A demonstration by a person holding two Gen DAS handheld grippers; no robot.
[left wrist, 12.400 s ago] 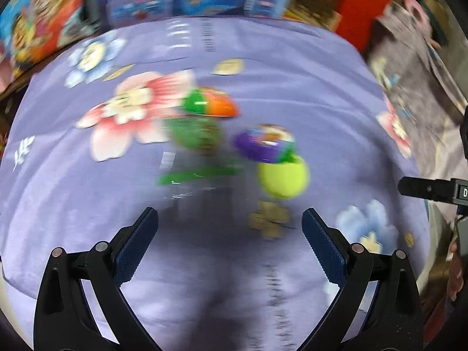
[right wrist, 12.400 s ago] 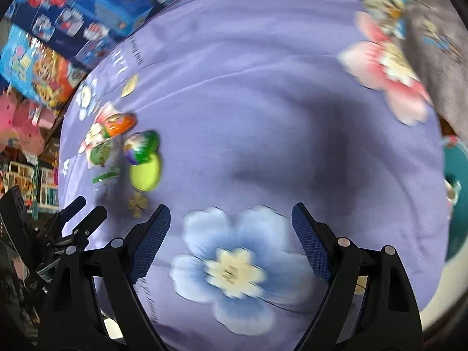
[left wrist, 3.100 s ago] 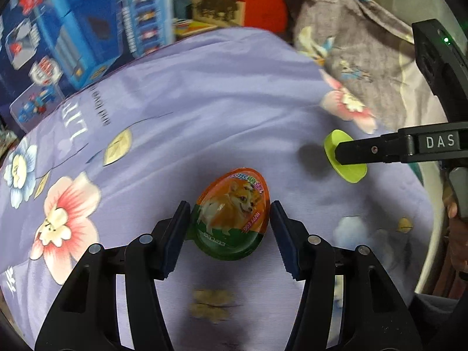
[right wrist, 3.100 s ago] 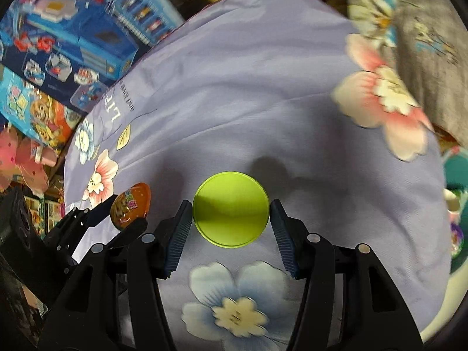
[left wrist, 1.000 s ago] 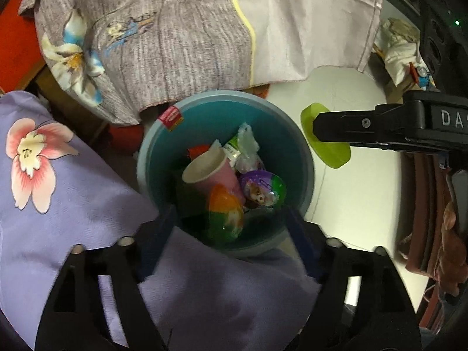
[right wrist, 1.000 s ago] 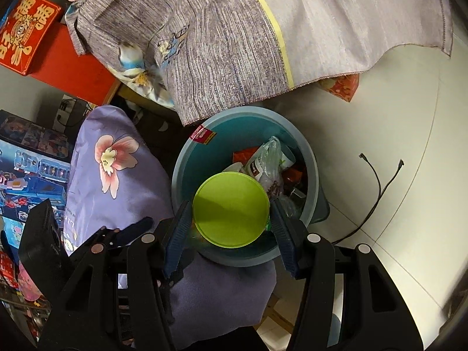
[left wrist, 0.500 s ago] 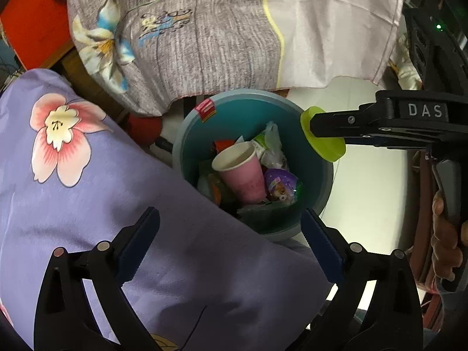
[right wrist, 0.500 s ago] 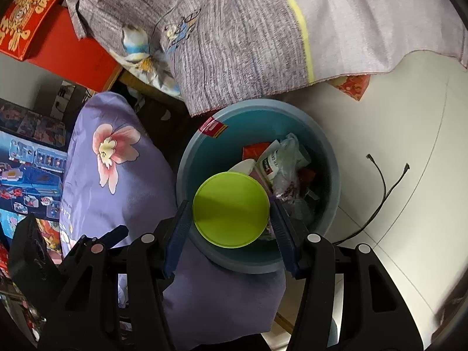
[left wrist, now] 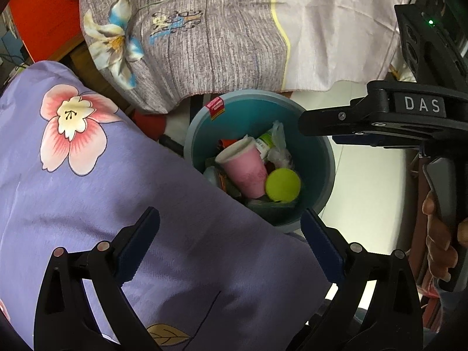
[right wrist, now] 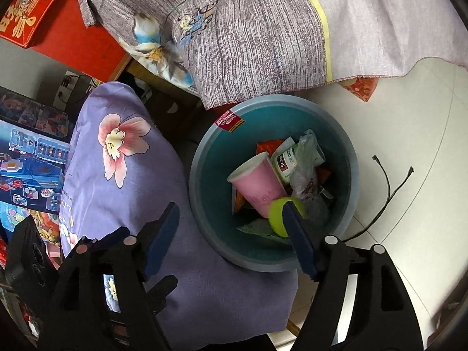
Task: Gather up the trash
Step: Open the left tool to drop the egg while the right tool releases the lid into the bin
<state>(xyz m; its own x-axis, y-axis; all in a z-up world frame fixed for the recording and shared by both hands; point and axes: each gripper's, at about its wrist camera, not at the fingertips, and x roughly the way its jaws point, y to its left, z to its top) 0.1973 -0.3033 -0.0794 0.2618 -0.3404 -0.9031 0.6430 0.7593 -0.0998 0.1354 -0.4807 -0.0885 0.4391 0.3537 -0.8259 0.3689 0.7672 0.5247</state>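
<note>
- Left hand-held gripper (left wrist: 229,235): lower part of the left wrist view, jaws spread wide, nothing between the pads. Below it lies the purple floral cloth (left wrist: 87,193), which fills the lower left of that frame.
- Right hand-held gripper (right wrist: 231,234): lower centre of the right wrist view, jaws opening, no object between the pads. In the left wrist view the same tool enters from the right edge as a black bar marked "DAS", with a person's fingers (left wrist: 438,251) around its grip at the right edge.
- Teal bin (left wrist: 320,158): centre of both views, standing on the pale tiled floor (right wrist: 409,134), its near rim partly covered by the edge of the purple cloth.
- Yellow-green lid (left wrist: 282,185): lies inside the bin, on top of the rubbish, just beside the pink paper cup (left wrist: 247,172). In the right wrist view the right finger of that gripper overlaps part of the lid; whether they touch cannot be told.
- Other bin contents: a crumpled clear plastic bag (right wrist: 304,172) and a white-and-green packet (right wrist: 285,161) behind the cup; a red label (right wrist: 229,121) sticks to the inner wall at the far rim.
- Grey striped cloth (left wrist: 204,35) with a flower print hangs across the upper part of both frames, its hem just above the bin's far rim.
- Thin black cable (right wrist: 386,193) lies on the floor to the right of the bin.
</note>
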